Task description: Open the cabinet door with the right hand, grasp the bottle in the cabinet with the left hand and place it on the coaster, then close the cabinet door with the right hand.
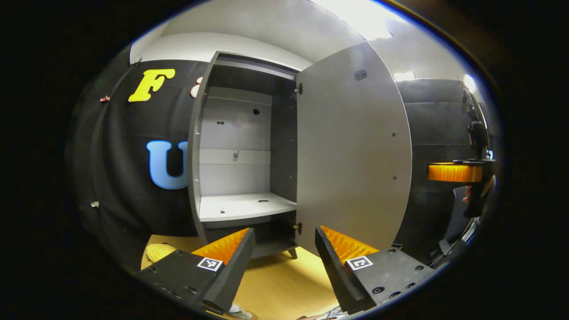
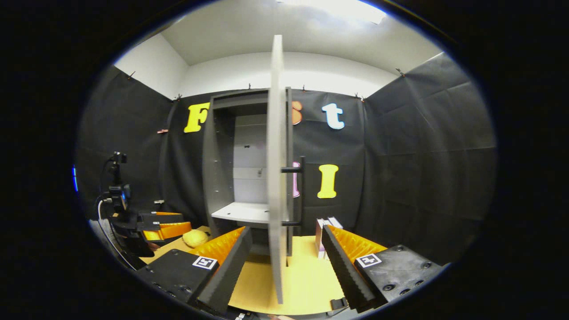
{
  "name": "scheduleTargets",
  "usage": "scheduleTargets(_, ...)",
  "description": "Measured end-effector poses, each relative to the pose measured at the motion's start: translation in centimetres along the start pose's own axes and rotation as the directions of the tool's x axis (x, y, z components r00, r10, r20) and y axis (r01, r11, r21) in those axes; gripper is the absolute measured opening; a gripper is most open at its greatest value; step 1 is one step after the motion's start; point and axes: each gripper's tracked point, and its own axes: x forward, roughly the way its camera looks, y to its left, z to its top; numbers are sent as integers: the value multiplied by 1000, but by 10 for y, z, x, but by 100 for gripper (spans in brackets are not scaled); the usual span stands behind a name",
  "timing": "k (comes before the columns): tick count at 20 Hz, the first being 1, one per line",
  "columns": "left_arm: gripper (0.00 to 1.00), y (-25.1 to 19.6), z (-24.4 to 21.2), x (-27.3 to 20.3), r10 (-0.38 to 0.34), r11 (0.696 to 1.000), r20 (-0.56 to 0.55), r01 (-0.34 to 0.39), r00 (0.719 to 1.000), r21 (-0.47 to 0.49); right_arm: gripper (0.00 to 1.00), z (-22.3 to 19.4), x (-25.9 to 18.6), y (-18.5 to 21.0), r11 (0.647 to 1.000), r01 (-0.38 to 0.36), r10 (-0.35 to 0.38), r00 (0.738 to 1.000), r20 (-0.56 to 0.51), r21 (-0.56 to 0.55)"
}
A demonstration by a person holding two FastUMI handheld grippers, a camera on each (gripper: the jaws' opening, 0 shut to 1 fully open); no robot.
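The grey cabinet (image 1: 284, 146) stands open, its door (image 1: 351, 151) swung out to the right. Its white shelf (image 1: 244, 206) is lit and bare where I can see it. My left gripper (image 1: 284, 231) is open, low in front of the opening and apart from the shelf. In the right gripper view the door (image 2: 276, 169) stands edge-on, its black bar handle (image 2: 302, 191) on the right face. My right gripper (image 2: 285, 229) is open, and the door's edge runs down between its fingers without touching them. The left gripper (image 2: 164, 229) sits low at the left.
The yellow tabletop (image 2: 302, 284) carries the cabinet. A pale yellow round thing (image 2: 195, 238) lies left of the cabinet's foot. A white and pink box (image 2: 324, 235) stands to the door's right. The right gripper (image 1: 458, 173) shows at the far right, beyond the door.
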Motion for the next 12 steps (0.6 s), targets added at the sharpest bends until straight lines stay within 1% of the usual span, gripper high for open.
scheduleTargets(1, 86, -3, 3, 3, 5, 1000, 0, -5, 1000, -10, 94, 3, 5, -11, 1000, 6, -6, 1000, 7, 4)
scheduleTargets(2, 85, -4, 8, 6, 15, 1000, 5, -15, 1000, -11, 98, 5, 12, -19, 1000, -1, 1, 1000, 12, 10)
scheduleTargets(3, 85, -3, 12, 9, 31, 1000, 10, -31, 999, -4, 94, 4, 19, -25, 1000, -18, 17, 1000, 9, 13)
scheduleTargets(5, 85, 1, 15, 13, 77, 997, 11, -77, 997, 22, 100, 3, 35, -32, 998, -55, 55, 998, 1, 15)
scheduleTargets(6, 85, 3, 15, 14, 103, 994, 12, -103, 995, 31, 100, 3, 42, -31, 996, -86, 86, 996, -3, 22)
scheduleTargets(7, 85, 6, 16, 15, 126, 991, 15, -127, 992, 33, 97, 2, 48, -28, 992, -119, 119, 993, -8, 30)
scheduleTargets(9, 85, 9, 14, 15, 165, 986, 16, -166, 986, 19, 98, -1, 59, -22, 982, -183, 184, 983, -16, 37)
scheduleTargets(10, 85, 11, 13, 14, 184, 983, 15, -184, 983, 9, 97, -4, 63, -20, 979, -201, 202, 979, -23, 35)
scheduleTargets(12, 85, 15, 8, 13, 215, 976, 2, -215, 977, -12, 100, -4, 66, -17, 972, -228, 230, 973, -28, 55)
